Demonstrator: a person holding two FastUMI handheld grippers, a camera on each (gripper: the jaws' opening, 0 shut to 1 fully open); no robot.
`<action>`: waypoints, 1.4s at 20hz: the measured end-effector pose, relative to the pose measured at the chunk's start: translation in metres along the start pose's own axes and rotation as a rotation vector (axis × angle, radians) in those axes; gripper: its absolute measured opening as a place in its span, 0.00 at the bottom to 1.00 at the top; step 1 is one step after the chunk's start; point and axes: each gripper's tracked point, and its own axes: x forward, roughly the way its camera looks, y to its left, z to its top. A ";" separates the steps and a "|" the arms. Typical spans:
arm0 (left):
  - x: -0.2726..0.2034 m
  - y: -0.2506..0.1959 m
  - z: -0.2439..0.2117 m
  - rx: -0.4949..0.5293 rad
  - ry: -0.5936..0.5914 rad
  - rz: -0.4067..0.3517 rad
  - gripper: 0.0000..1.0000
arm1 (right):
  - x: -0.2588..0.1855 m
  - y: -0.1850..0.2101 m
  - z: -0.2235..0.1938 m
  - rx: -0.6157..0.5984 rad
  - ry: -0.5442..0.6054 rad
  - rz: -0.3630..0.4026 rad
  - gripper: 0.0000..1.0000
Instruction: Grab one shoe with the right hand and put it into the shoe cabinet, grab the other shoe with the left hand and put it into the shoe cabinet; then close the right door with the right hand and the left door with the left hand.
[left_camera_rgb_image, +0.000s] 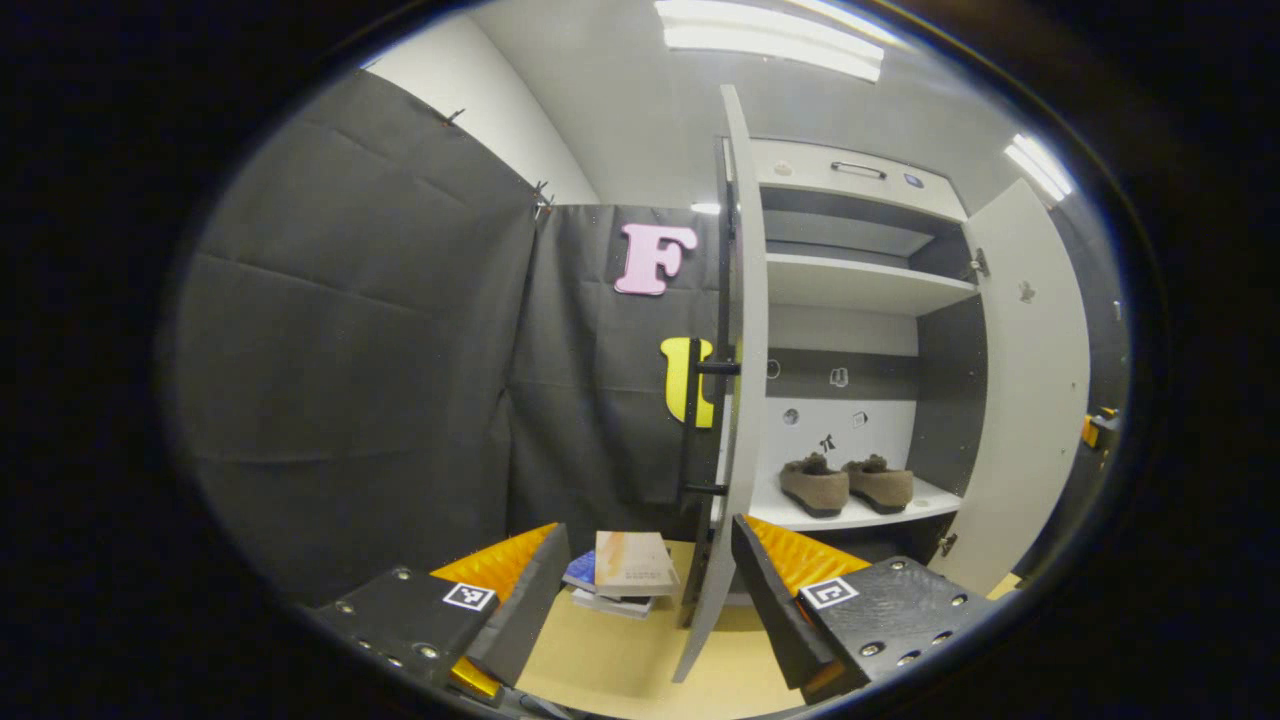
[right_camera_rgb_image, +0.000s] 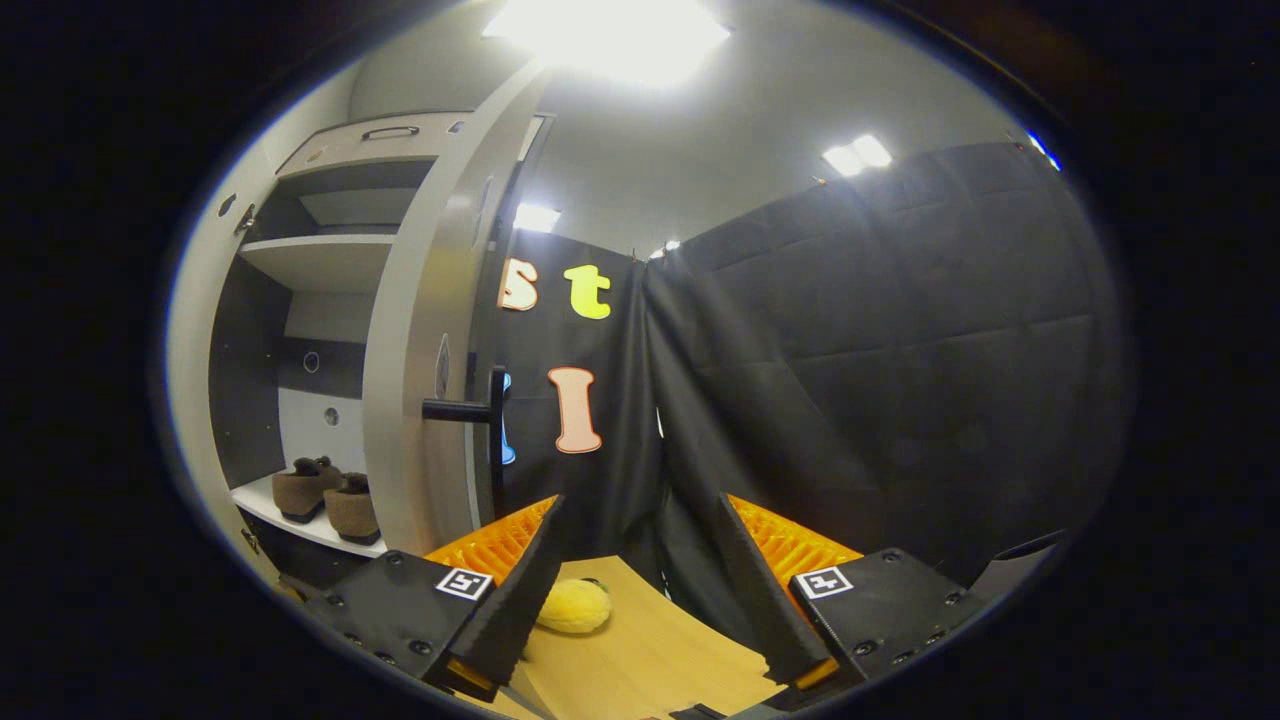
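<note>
Two brown shoes (left_camera_rgb_image: 845, 485) stand side by side on the low white shelf (left_camera_rgb_image: 930, 497) of the shoe cabinet (left_camera_rgb_image: 860, 290); the right gripper view has the shoes (right_camera_rgb_image: 325, 497) at its lower left. Both doors stand open. The left door (left_camera_rgb_image: 735, 400) is edge-on just ahead of my left gripper (left_camera_rgb_image: 645, 595), its black handle (left_camera_rgb_image: 700, 420) facing left. My left gripper is open with nothing between its fingers. The right door (right_camera_rgb_image: 425, 350), with its black handle (right_camera_rgb_image: 475, 410), stands just left of my right gripper (right_camera_rgb_image: 635, 590), which is open and holds nothing.
A stack of books (left_camera_rgb_image: 622, 572) lies on the wooden floor (left_camera_rgb_image: 620, 660) left of the left door. A yellow plush thing (right_camera_rgb_image: 572, 606) lies on the floor by my right gripper's left finger. Black cloth walls close both sides.
</note>
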 end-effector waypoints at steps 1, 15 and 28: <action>0.001 0.002 0.000 -0.002 -0.001 0.001 1.00 | -0.003 0.005 0.001 0.008 0.001 0.017 0.91; -0.013 0.026 0.000 -0.009 0.001 0.034 1.00 | -0.023 0.126 0.005 0.042 -0.005 0.265 0.94; -0.018 0.061 -0.011 -0.027 0.035 0.119 1.00 | -0.006 0.206 0.008 0.008 -0.011 0.406 0.90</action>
